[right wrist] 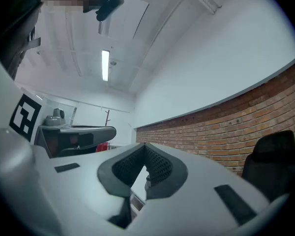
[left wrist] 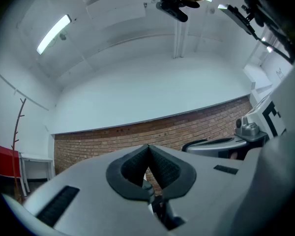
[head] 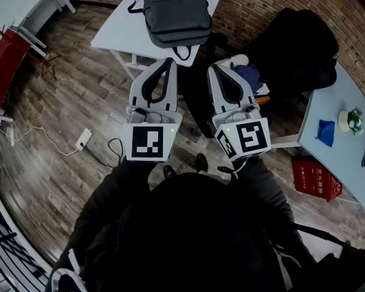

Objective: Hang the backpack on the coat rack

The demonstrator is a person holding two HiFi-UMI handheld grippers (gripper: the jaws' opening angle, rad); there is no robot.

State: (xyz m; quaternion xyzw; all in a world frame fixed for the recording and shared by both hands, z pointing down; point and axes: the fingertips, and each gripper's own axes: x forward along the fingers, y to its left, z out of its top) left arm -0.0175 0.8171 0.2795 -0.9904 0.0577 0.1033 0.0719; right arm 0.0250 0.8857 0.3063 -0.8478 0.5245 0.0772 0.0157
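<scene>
A dark grey backpack (head: pixel 177 14) lies flat on a white table (head: pixel 118 29) ahead of me, its top handle hanging over the near edge. My left gripper (head: pixel 168 62) and right gripper (head: pixel 214 69) are side by side in front of my body, short of the table and pointing toward it. Both are shut with nothing between the jaws. In the left gripper view the left gripper (left wrist: pixel 148 146) has its pads pressed together, and a thin reddish-brown coat rack (left wrist: pixel 19 127) stands at the far left wall. The right gripper (right wrist: pixel 145 145) looks the same, with the coat rack (right wrist: pixel 107 116) small and distant.
A black office chair (head: pixel 298 47) stands right of the white table. A light blue table (head: pixel 337 120) at the right carries a blue cloth and a small plant. A red box (head: pixel 316 178) sits on the floor beneath it. A power strip (head: pixel 84 139) with cables lies on the wooden floor at the left.
</scene>
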